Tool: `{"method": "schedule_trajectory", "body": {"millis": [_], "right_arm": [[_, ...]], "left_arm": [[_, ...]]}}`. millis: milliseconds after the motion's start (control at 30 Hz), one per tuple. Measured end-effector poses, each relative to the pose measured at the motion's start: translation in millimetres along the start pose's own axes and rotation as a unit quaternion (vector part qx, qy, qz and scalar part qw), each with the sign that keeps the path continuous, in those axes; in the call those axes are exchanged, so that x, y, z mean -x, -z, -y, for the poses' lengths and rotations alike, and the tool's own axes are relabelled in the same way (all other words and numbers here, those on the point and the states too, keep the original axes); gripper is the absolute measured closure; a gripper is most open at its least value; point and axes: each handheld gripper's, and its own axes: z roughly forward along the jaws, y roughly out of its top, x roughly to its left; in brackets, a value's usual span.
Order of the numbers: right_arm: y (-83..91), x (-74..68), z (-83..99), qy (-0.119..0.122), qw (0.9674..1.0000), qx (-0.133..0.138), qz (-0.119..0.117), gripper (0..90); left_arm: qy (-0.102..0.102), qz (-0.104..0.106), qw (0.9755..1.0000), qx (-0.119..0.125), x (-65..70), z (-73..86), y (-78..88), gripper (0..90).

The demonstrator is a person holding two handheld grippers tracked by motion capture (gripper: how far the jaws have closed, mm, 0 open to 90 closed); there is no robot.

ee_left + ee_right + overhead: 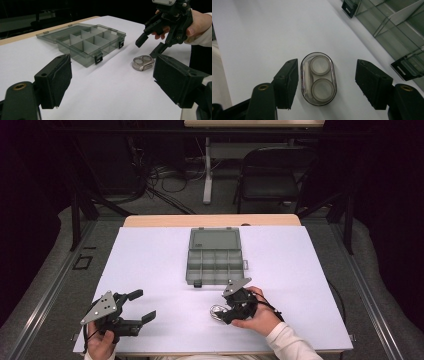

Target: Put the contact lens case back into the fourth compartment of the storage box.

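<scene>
A small clear oval case [319, 78] with two round white discs inside lies flat on the white table sheet [150, 265]. My right gripper [328, 67] hovers over it, open, with one jaw on each side of the case; the left jaw is close to its edge and the right jaw stands clear. In the left gripper view the case [143, 62] lies just below the right gripper [147, 48]. My left gripper [144, 305] rests near the front left of the table, open and empty.
A grey see-through compartment box [214, 255] lies open mid-table beyond the case, lid folded back, its black latches [349, 7] facing the front edge. A black folding chair [272, 175] and cables stand beyond the table.
</scene>
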Motion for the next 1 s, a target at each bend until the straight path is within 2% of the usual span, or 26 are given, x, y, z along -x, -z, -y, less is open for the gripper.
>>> {"method": "schedule_trajectory", "body": {"millis": [400,567,1000], "right_arm": [[-12.8,-3.0,-0.5,0.007,0.9990,-0.043,-0.003,36.9],[-16.2,-3.7,-1.2,0.017,0.9986,-0.051,-0.003,37.6],[-21.3,-6.8,-3.9,0.024,0.9972,-0.070,-0.008,40.7]], "left_arm": [[0.000,0.000,1.0000,-0.003,0.0,0.0,-0.4,16.1],[0.000,-0.001,1.0000,-0.003,0.1,0.0,-0.4,16.1],[0.000,-0.001,1.0000,-0.004,0.0,0.1,-0.6,16.1]]}}
